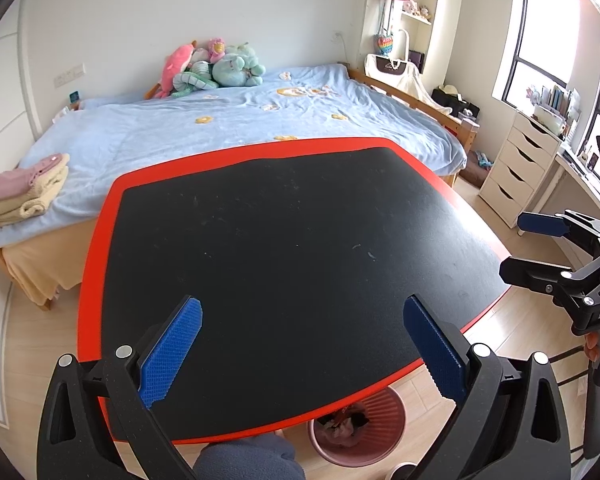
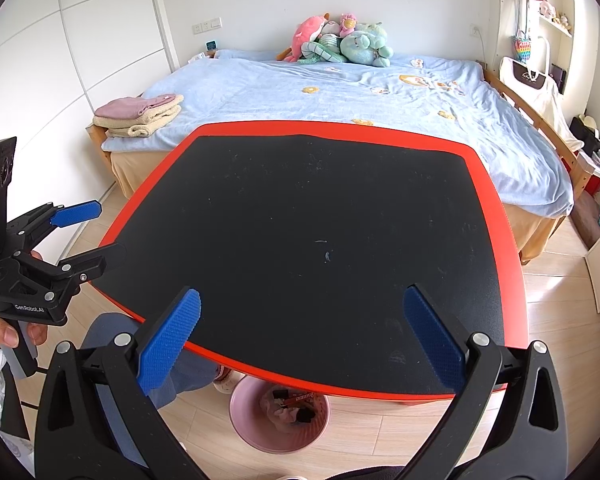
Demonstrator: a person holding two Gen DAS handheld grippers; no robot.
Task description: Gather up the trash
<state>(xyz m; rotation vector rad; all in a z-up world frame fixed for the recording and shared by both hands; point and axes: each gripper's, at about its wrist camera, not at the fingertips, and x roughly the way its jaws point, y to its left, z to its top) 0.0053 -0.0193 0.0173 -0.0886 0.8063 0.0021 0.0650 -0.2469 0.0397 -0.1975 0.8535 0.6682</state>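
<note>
The trash (image 2: 290, 404) lies in the pink bin (image 2: 280, 438), which stands on the floor below the near table edge, under and slightly left of my right gripper (image 2: 300, 336); in the left wrist view the same bin (image 1: 356, 446) sits below and just right of centre of my left gripper (image 1: 302, 350). I can make out a red-labelled wrapper, dark pieces and pale crumpled material inside; I cannot tell the count. Ahead of both grippers, the black table (image 2: 300, 240) carries only a few small pale specks and a short curl of lint (image 2: 327, 255) near its middle; these may be debris or marks, and they look too small to pinch. No other trash shows on the table, the floor near the bin, or the bed (image 2: 340, 88) beyond the far table edge. Both grippers stand with fingers wide apart and nothing between them; each hovers over the near table edge, and the other unit appears off to the side in each view, also spread and empty. My judgement: collection is at or near its end. What remains, if anything, is the lint and a check of areas outside these views.
</note>
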